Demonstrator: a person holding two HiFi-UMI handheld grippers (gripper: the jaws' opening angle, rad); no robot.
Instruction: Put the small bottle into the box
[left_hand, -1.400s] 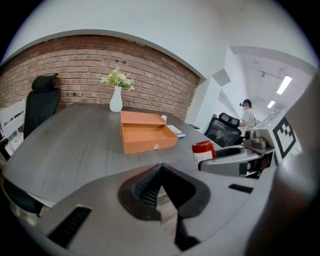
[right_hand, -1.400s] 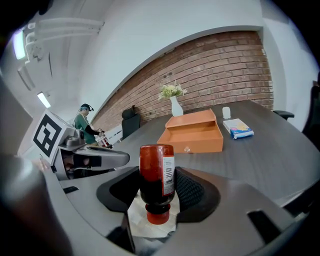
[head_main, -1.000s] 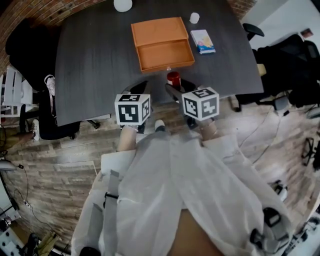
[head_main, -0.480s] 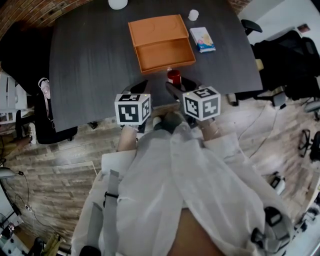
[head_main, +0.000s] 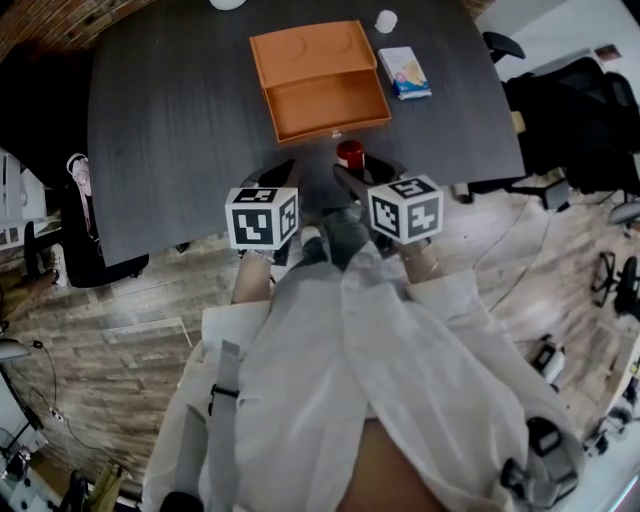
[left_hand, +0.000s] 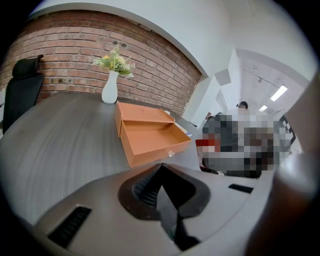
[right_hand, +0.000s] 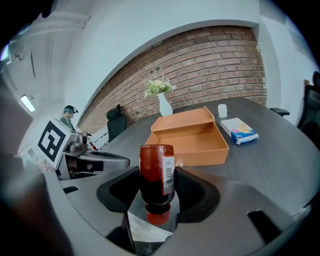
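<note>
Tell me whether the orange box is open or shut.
Open. The orange box shows its bare inside from above, nothing covering it; the small bottle is held in the right gripper, outside it.

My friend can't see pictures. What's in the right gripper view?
A small red bottle, cap end toward the camera, is clamped between the jaws. Behind it an open orange box sits on a dark table, with a white vase of flowers and a brick wall beyond.
</note>
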